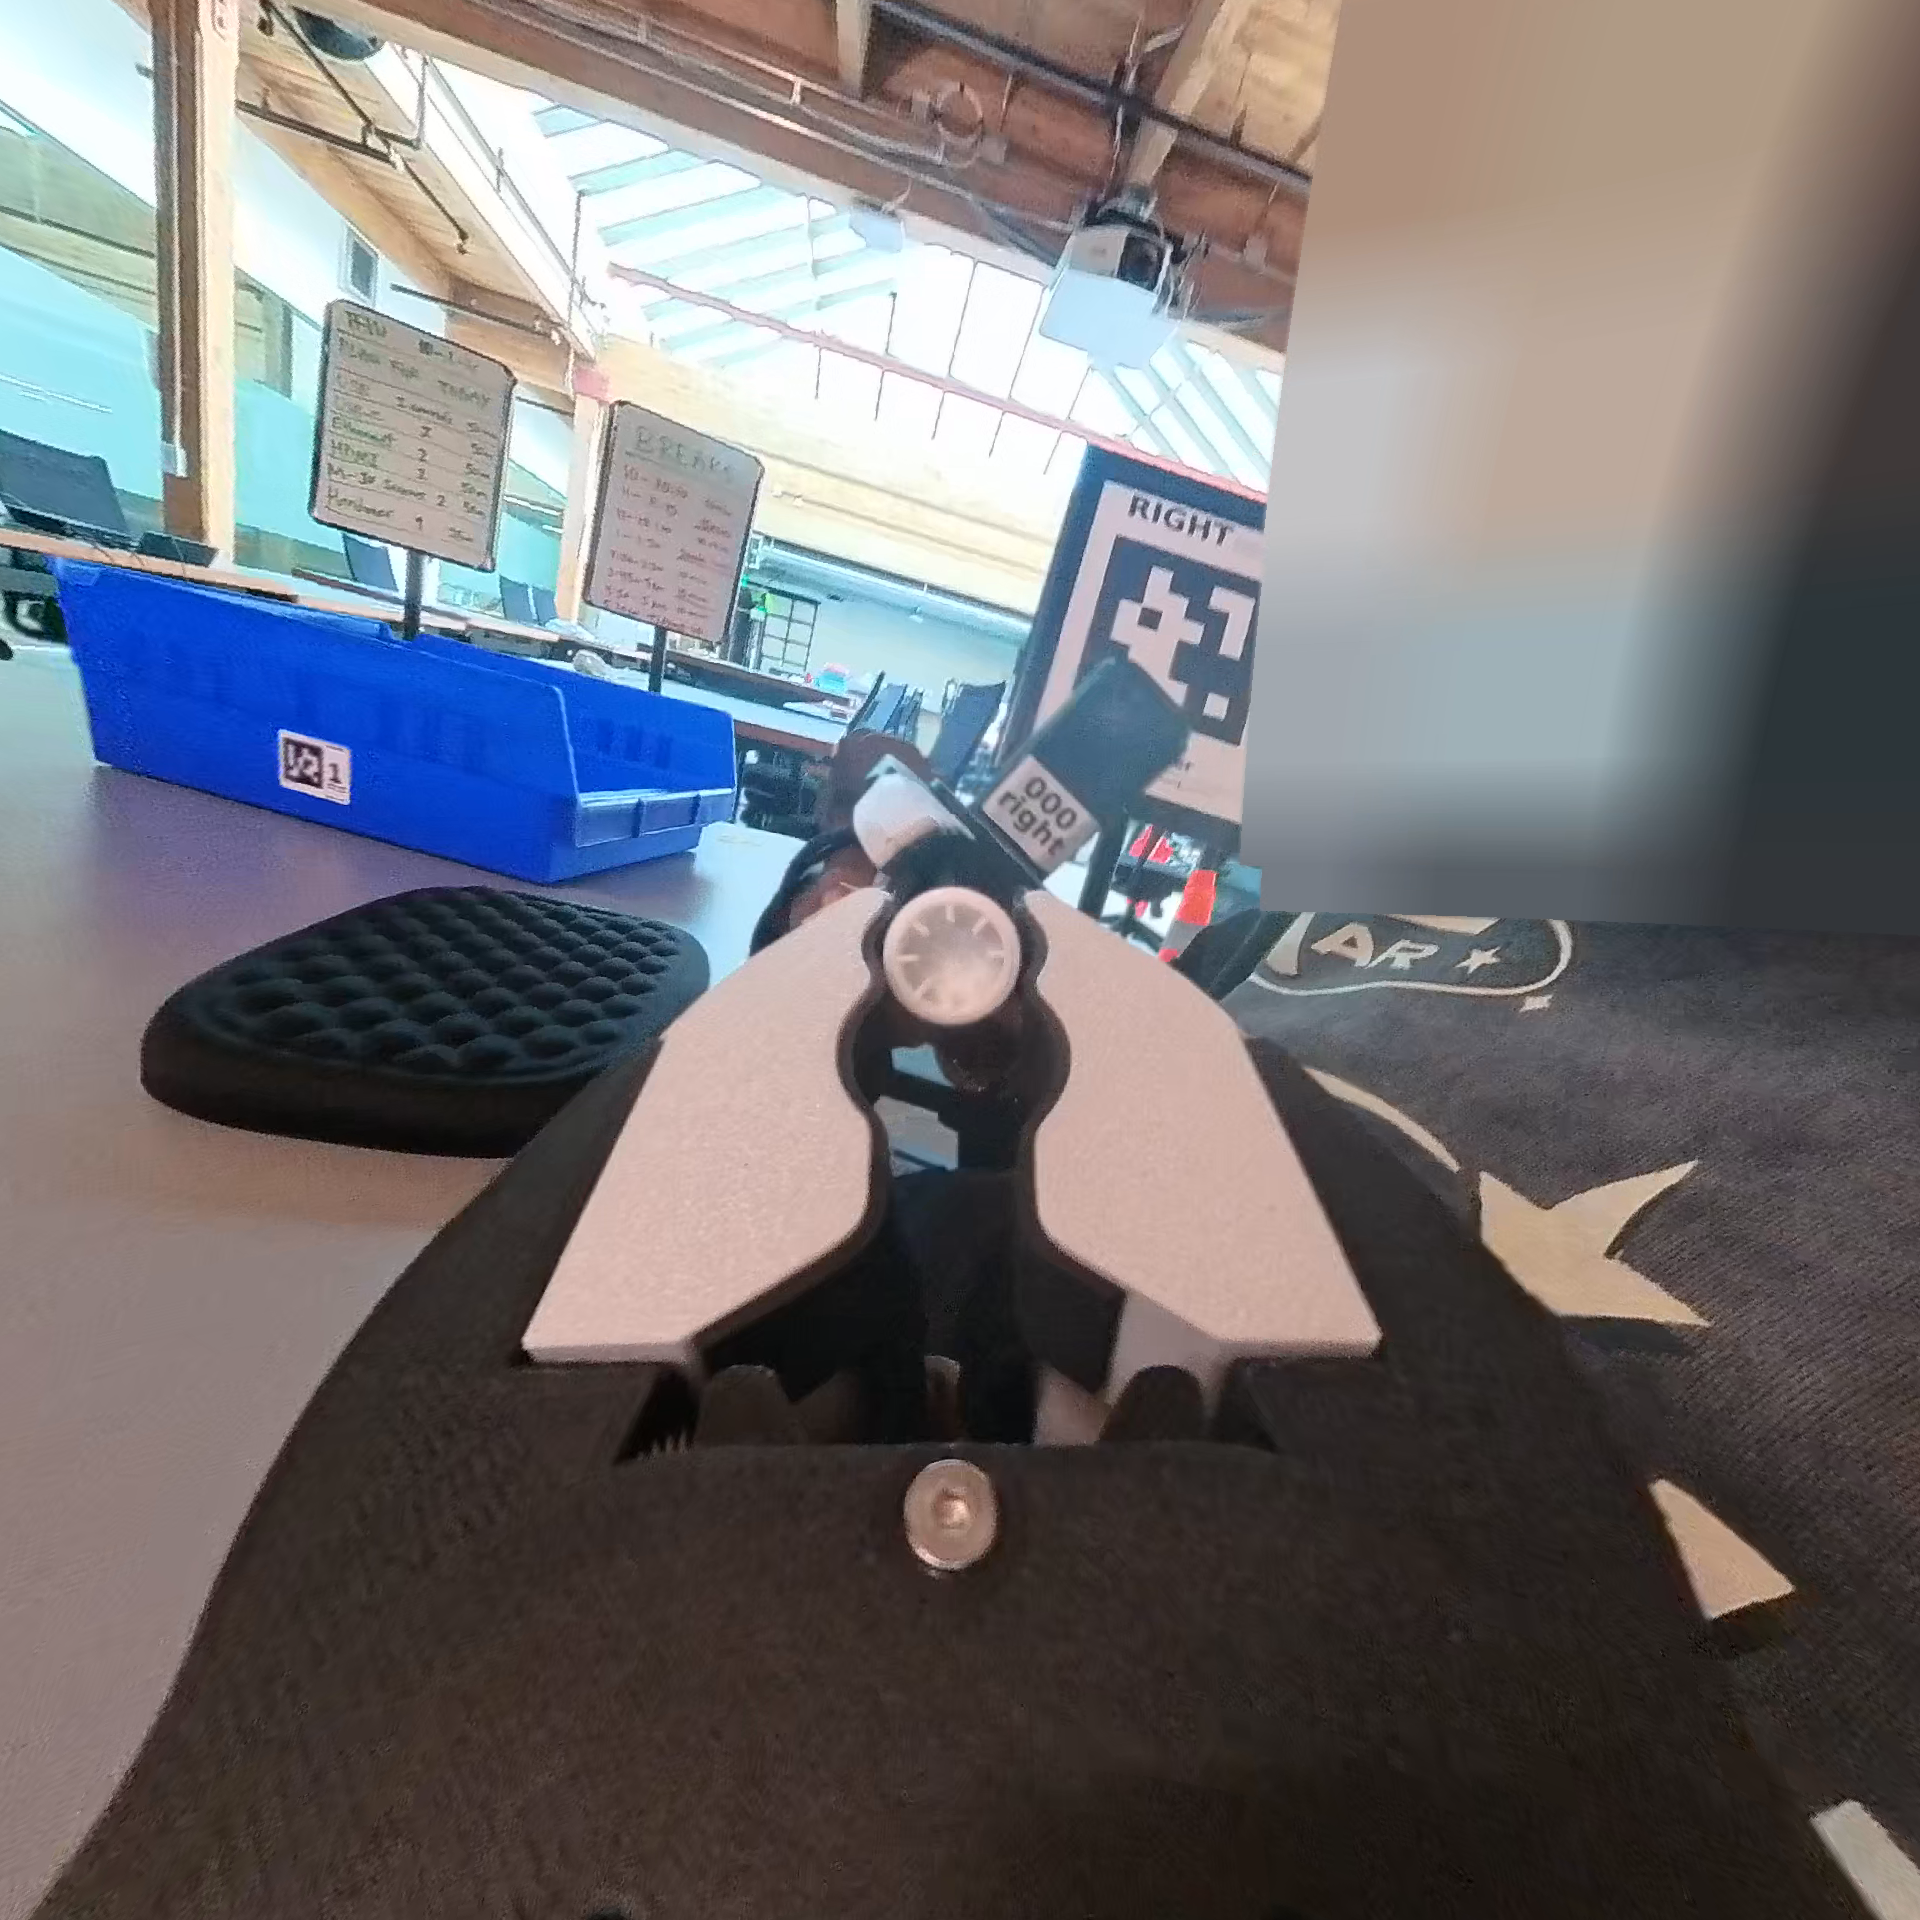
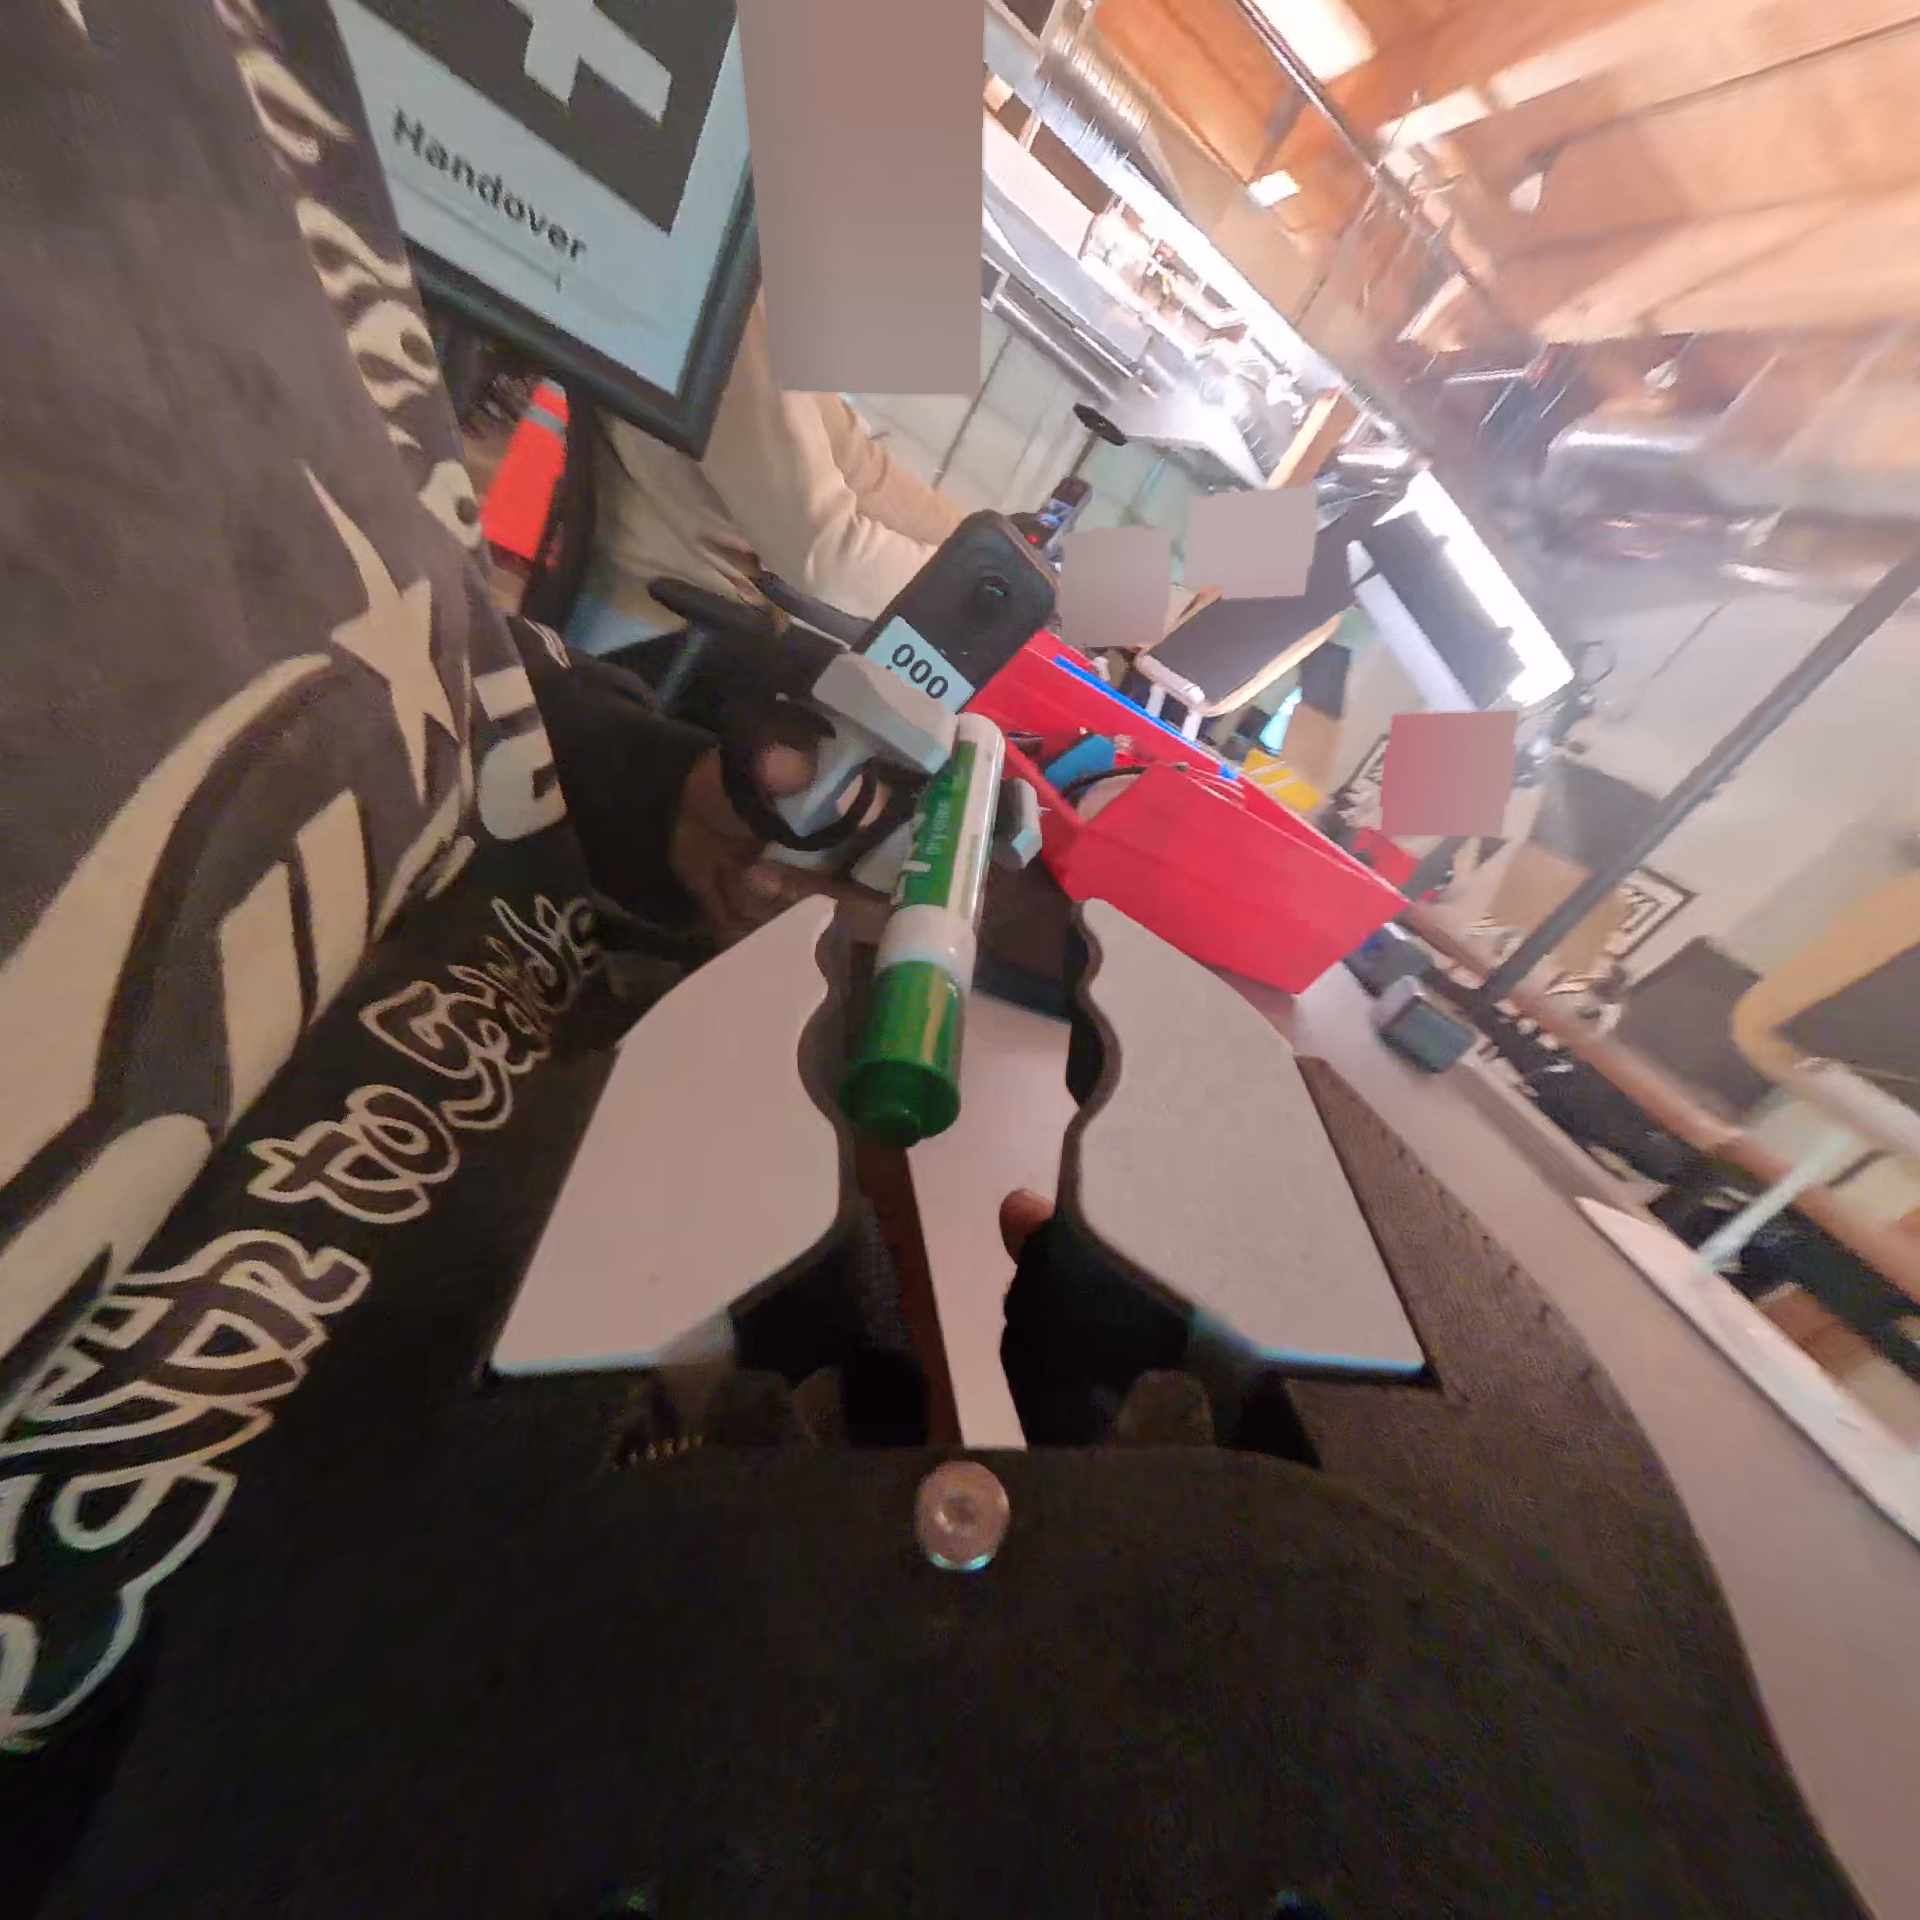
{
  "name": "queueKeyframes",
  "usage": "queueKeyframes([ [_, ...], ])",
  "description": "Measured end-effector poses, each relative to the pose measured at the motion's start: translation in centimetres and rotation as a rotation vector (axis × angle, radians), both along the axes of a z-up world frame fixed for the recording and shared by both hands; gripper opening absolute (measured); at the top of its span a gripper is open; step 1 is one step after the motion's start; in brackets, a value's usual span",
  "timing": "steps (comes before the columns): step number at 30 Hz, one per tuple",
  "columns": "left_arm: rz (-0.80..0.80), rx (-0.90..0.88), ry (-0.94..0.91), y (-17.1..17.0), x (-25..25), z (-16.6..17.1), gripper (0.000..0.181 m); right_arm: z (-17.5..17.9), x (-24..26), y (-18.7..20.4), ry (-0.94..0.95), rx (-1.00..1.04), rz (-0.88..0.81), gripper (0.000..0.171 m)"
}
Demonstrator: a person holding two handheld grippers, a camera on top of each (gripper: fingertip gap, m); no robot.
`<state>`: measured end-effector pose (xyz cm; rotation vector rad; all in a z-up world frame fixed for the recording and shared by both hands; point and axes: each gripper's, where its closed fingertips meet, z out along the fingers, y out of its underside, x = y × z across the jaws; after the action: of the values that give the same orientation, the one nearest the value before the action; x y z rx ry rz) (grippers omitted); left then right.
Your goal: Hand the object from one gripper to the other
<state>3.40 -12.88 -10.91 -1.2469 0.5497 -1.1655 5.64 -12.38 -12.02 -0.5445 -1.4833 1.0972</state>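
One marker (image 1: 951,961) is held between the two grey fingers (image 1: 748,1153) of the left claw (image 1: 951,982), which is closed tight on it. In the left wrist view only its round white end is seen. In the right wrist view the marker (image 2: 920,956) is seen from the side, white with one green cap. The capped end sits in the gap of the right claw (image 2: 951,956), whose two fingers (image 2: 1216,1174) are spread wide and are not touching it.

Farther off in the left view, one black bumpy pad (image 1: 416,1003) lies on the table (image 1: 156,1247). Behind it one blue bin (image 1: 364,696) is seen, and then two whiteboards (image 1: 416,442) on stands.

In the right view one red bin (image 2: 1216,862) is seen beyond the claws.
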Motion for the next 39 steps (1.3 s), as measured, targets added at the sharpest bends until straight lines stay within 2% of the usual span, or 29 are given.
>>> queueKeyframes([
  [10,0.007,-0.047,-0.101,0.5,-0.9,0.6,0.019,-0.8,-0.7,0.1,0.048,0.187,-0.123,0.044],
  [11,0.005,-0.051,-0.104,0.5,-0.8,0.5,0.019,-0.6,-0.7,0.2,0.066,0.197,-0.144,0.04],
  [13,-0.003,-0.059,-0.11,0.5,-0.8,0.5,0.02,-0.4,-0.8,0.5,0.081,0.233,-0.183,0.022],
  [15,0.001,-0.057,-0.109,0.6,-0.8,0.4,0.02,-0.6,-0.9,0.6,0.062,0.243,-0.192,0.021],
  [19,0.024,0.054,-0.015,-0.1,-0.2,0.3,0.022,-0.1,-0.4,0.0,-0.021,-0.002,-0.03,0.02],
  [22,0.135,0.245,0.177,-0.5,0.3,-0.5,0.047,-0.7,-0.2,-0.3,-0.243,-0.331,0.156,0.021],
  [25,0.211,0.374,0.326,-0.6,0.6,-1.2,0.049,-0.9,-0.1,0.0,-0.362,-0.582,0.256,0.02],
  [27,0.214,0.365,0.349,-0.4,0.8,-1.6,0.048,-0.7,-0.1,0.2,-0.396,-0.697,0.299,0.02],
  [35,0.228,0.202,0.525,1.0,2.3,-4.9,0.059,0.2,-0.4,1.3,-0.334,-0.76,0.26,0.02],
  [39,0.372,0.257,0.536,2.1,2.1,-4.6,0.059,1.8,-0.2,2.6,-0.218,-0.808,0.224,0.019],
])
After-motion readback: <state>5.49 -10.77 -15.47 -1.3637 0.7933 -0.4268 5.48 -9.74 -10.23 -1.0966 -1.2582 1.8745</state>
